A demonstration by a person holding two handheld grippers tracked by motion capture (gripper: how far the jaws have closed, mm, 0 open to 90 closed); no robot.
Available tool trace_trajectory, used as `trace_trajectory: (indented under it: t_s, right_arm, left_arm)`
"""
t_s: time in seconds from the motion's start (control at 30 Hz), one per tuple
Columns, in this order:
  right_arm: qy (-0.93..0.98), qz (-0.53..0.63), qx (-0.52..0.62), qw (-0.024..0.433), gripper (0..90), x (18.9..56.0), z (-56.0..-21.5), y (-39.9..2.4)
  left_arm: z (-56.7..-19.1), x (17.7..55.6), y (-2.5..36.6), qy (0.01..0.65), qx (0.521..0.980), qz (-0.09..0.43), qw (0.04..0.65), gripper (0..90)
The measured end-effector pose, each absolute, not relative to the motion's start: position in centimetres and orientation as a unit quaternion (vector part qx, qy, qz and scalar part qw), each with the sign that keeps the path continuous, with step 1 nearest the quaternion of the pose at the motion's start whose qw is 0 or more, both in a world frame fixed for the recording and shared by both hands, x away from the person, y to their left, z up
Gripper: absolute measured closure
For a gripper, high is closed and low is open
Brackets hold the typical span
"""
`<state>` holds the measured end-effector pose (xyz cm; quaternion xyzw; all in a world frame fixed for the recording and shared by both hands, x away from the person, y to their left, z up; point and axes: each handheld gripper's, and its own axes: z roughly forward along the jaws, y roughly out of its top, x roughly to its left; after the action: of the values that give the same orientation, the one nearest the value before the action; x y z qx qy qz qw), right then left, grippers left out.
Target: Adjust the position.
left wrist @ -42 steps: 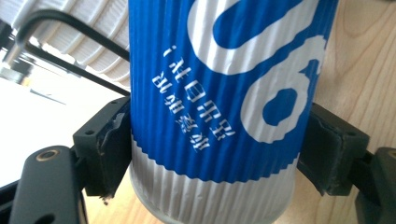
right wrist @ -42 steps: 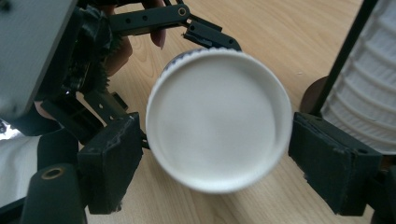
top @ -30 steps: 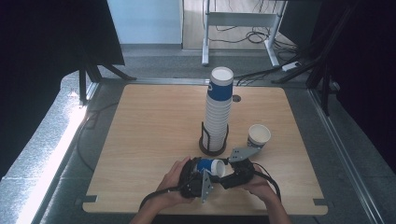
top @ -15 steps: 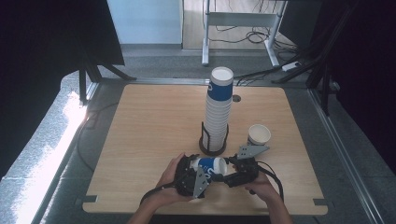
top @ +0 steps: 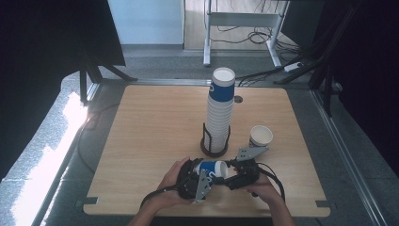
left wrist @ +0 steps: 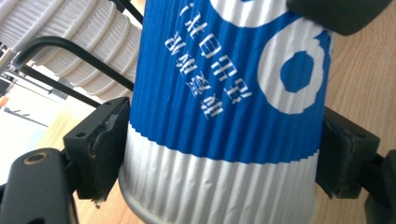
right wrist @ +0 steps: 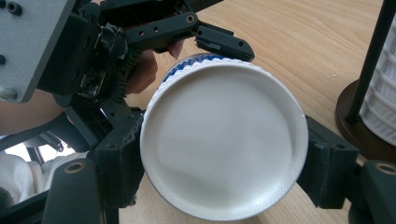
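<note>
Left hand-held gripper (left wrist: 219,154) clamped on blue cup (left wrist: 224,107), right hand-held gripper (right wrist: 224,177) clamping its base

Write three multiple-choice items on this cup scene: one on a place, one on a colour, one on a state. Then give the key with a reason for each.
1. Where does the tall stack of paper cups stand?
A. In the black wire holder
B. On the floor
C. In the person's lap

2. What colour is the band on the held paper cup?
A. Red
B. Blue
C. Green

3. How does the single paper cup on the table stand?
A. On its side
B. Mouth down
C. Upright, mouth up

Key: A, the holder's wires rise around the stack's base; B, the left gripper view shows a blue band with white print; C, its open rim faces up.
</note>
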<state>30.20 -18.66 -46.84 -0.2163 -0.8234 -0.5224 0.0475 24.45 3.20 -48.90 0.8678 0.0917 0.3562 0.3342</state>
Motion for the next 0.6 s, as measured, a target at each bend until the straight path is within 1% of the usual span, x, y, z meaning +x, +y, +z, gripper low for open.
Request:
trace_trajectory:
  t_s: [0.23, 0.33, 0.43, 0.6]
  right_arm:
    - [-0.821, -0.525, -0.219, 0.057, 27.2, 30.29, -46.9, -18.69]
    - [-0.821, -0.524, -0.219, 0.056, 27.2, 30.25, -46.88, -18.65]
    - [-0.822, -0.522, -0.22, 0.056, 27.1, 30.28, -46.88, -18.65]
    - [-0.822, -0.519, -0.225, 0.06, 26.6, 30.32, -46.94, -18.6]
  left_arm:
    - [-48.79, 24.41, 3.16, 0.095, 0.865, 0.358, 0.339, 11.4]
    - [-48.84, 24.34, 3.11, 0.093, 0.863, 0.36, 0.341, 12.0]
    - [-48.93, 24.25, 3.05, 0.087, 0.864, 0.36, 0.341, 16.5]
    - [-48.96, 24.31, 3.13, 0.085, 0.866, 0.356, 0.341, 18.2]
